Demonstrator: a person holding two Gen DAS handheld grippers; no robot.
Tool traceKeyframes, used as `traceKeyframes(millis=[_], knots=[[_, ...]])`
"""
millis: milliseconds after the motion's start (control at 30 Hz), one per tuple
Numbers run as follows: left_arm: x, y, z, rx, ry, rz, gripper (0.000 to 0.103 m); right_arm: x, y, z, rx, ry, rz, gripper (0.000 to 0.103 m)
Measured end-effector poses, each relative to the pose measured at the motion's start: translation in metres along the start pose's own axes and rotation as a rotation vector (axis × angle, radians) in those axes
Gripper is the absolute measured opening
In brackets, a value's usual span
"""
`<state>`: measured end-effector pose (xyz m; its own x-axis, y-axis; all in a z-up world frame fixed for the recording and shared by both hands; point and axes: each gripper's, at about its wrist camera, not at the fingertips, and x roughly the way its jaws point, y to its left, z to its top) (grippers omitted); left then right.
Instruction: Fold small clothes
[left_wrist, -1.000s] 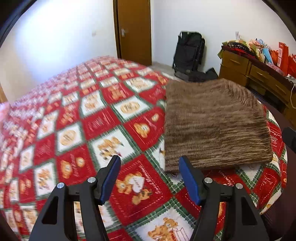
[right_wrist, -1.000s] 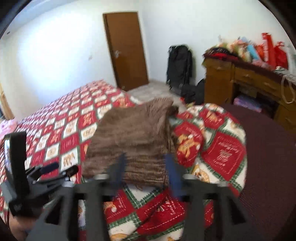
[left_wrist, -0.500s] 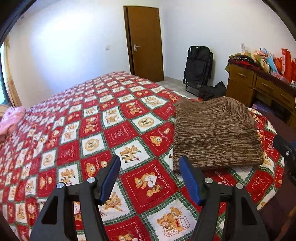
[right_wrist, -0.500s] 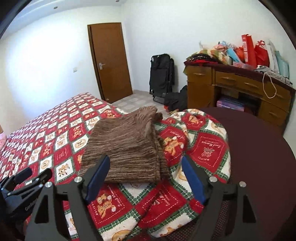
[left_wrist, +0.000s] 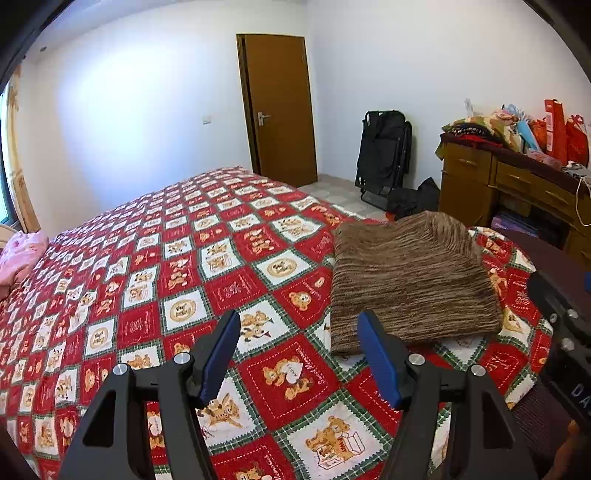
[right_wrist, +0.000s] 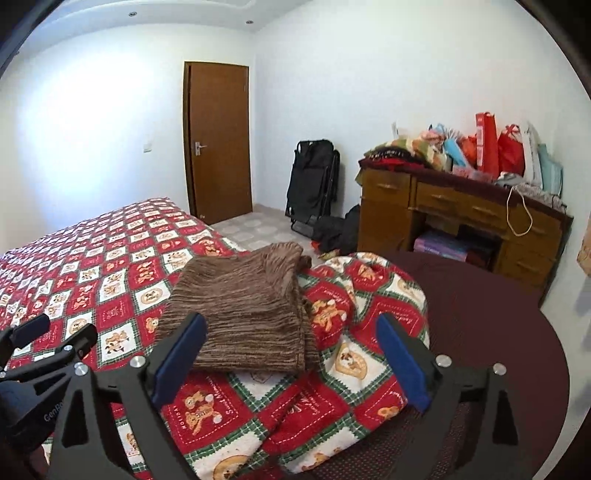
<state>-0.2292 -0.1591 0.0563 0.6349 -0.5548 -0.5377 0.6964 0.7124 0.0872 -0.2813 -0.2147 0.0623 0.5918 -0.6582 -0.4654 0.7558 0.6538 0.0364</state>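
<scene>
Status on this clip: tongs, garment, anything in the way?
Left tongs open, empty. Right tongs open, empty. Brown knit garment folded flat on the quilt near the bed corner. Nothing blocking it.

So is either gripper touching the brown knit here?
Apart. The right wrist view shows the right gripper open above the folded brown knit, holding nothing; the left gripper hangs open over the quilt beside it.
</scene>
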Motion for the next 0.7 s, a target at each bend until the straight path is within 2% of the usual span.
traceKeyframes(millis=[400,700], knots=[[-0.0084,0.0006,0.0020,-0.006,-0.031,0.023,0.067,-0.0020,-0.0006,0.0008,0.014,0.002,0.008,0.096],[-0.0063,0.0000,0.0012,-0.004,-0.024,0.027,0.067,-0.0037,0.0000,0.0005,0.014,-0.001,0.008,0.096]])
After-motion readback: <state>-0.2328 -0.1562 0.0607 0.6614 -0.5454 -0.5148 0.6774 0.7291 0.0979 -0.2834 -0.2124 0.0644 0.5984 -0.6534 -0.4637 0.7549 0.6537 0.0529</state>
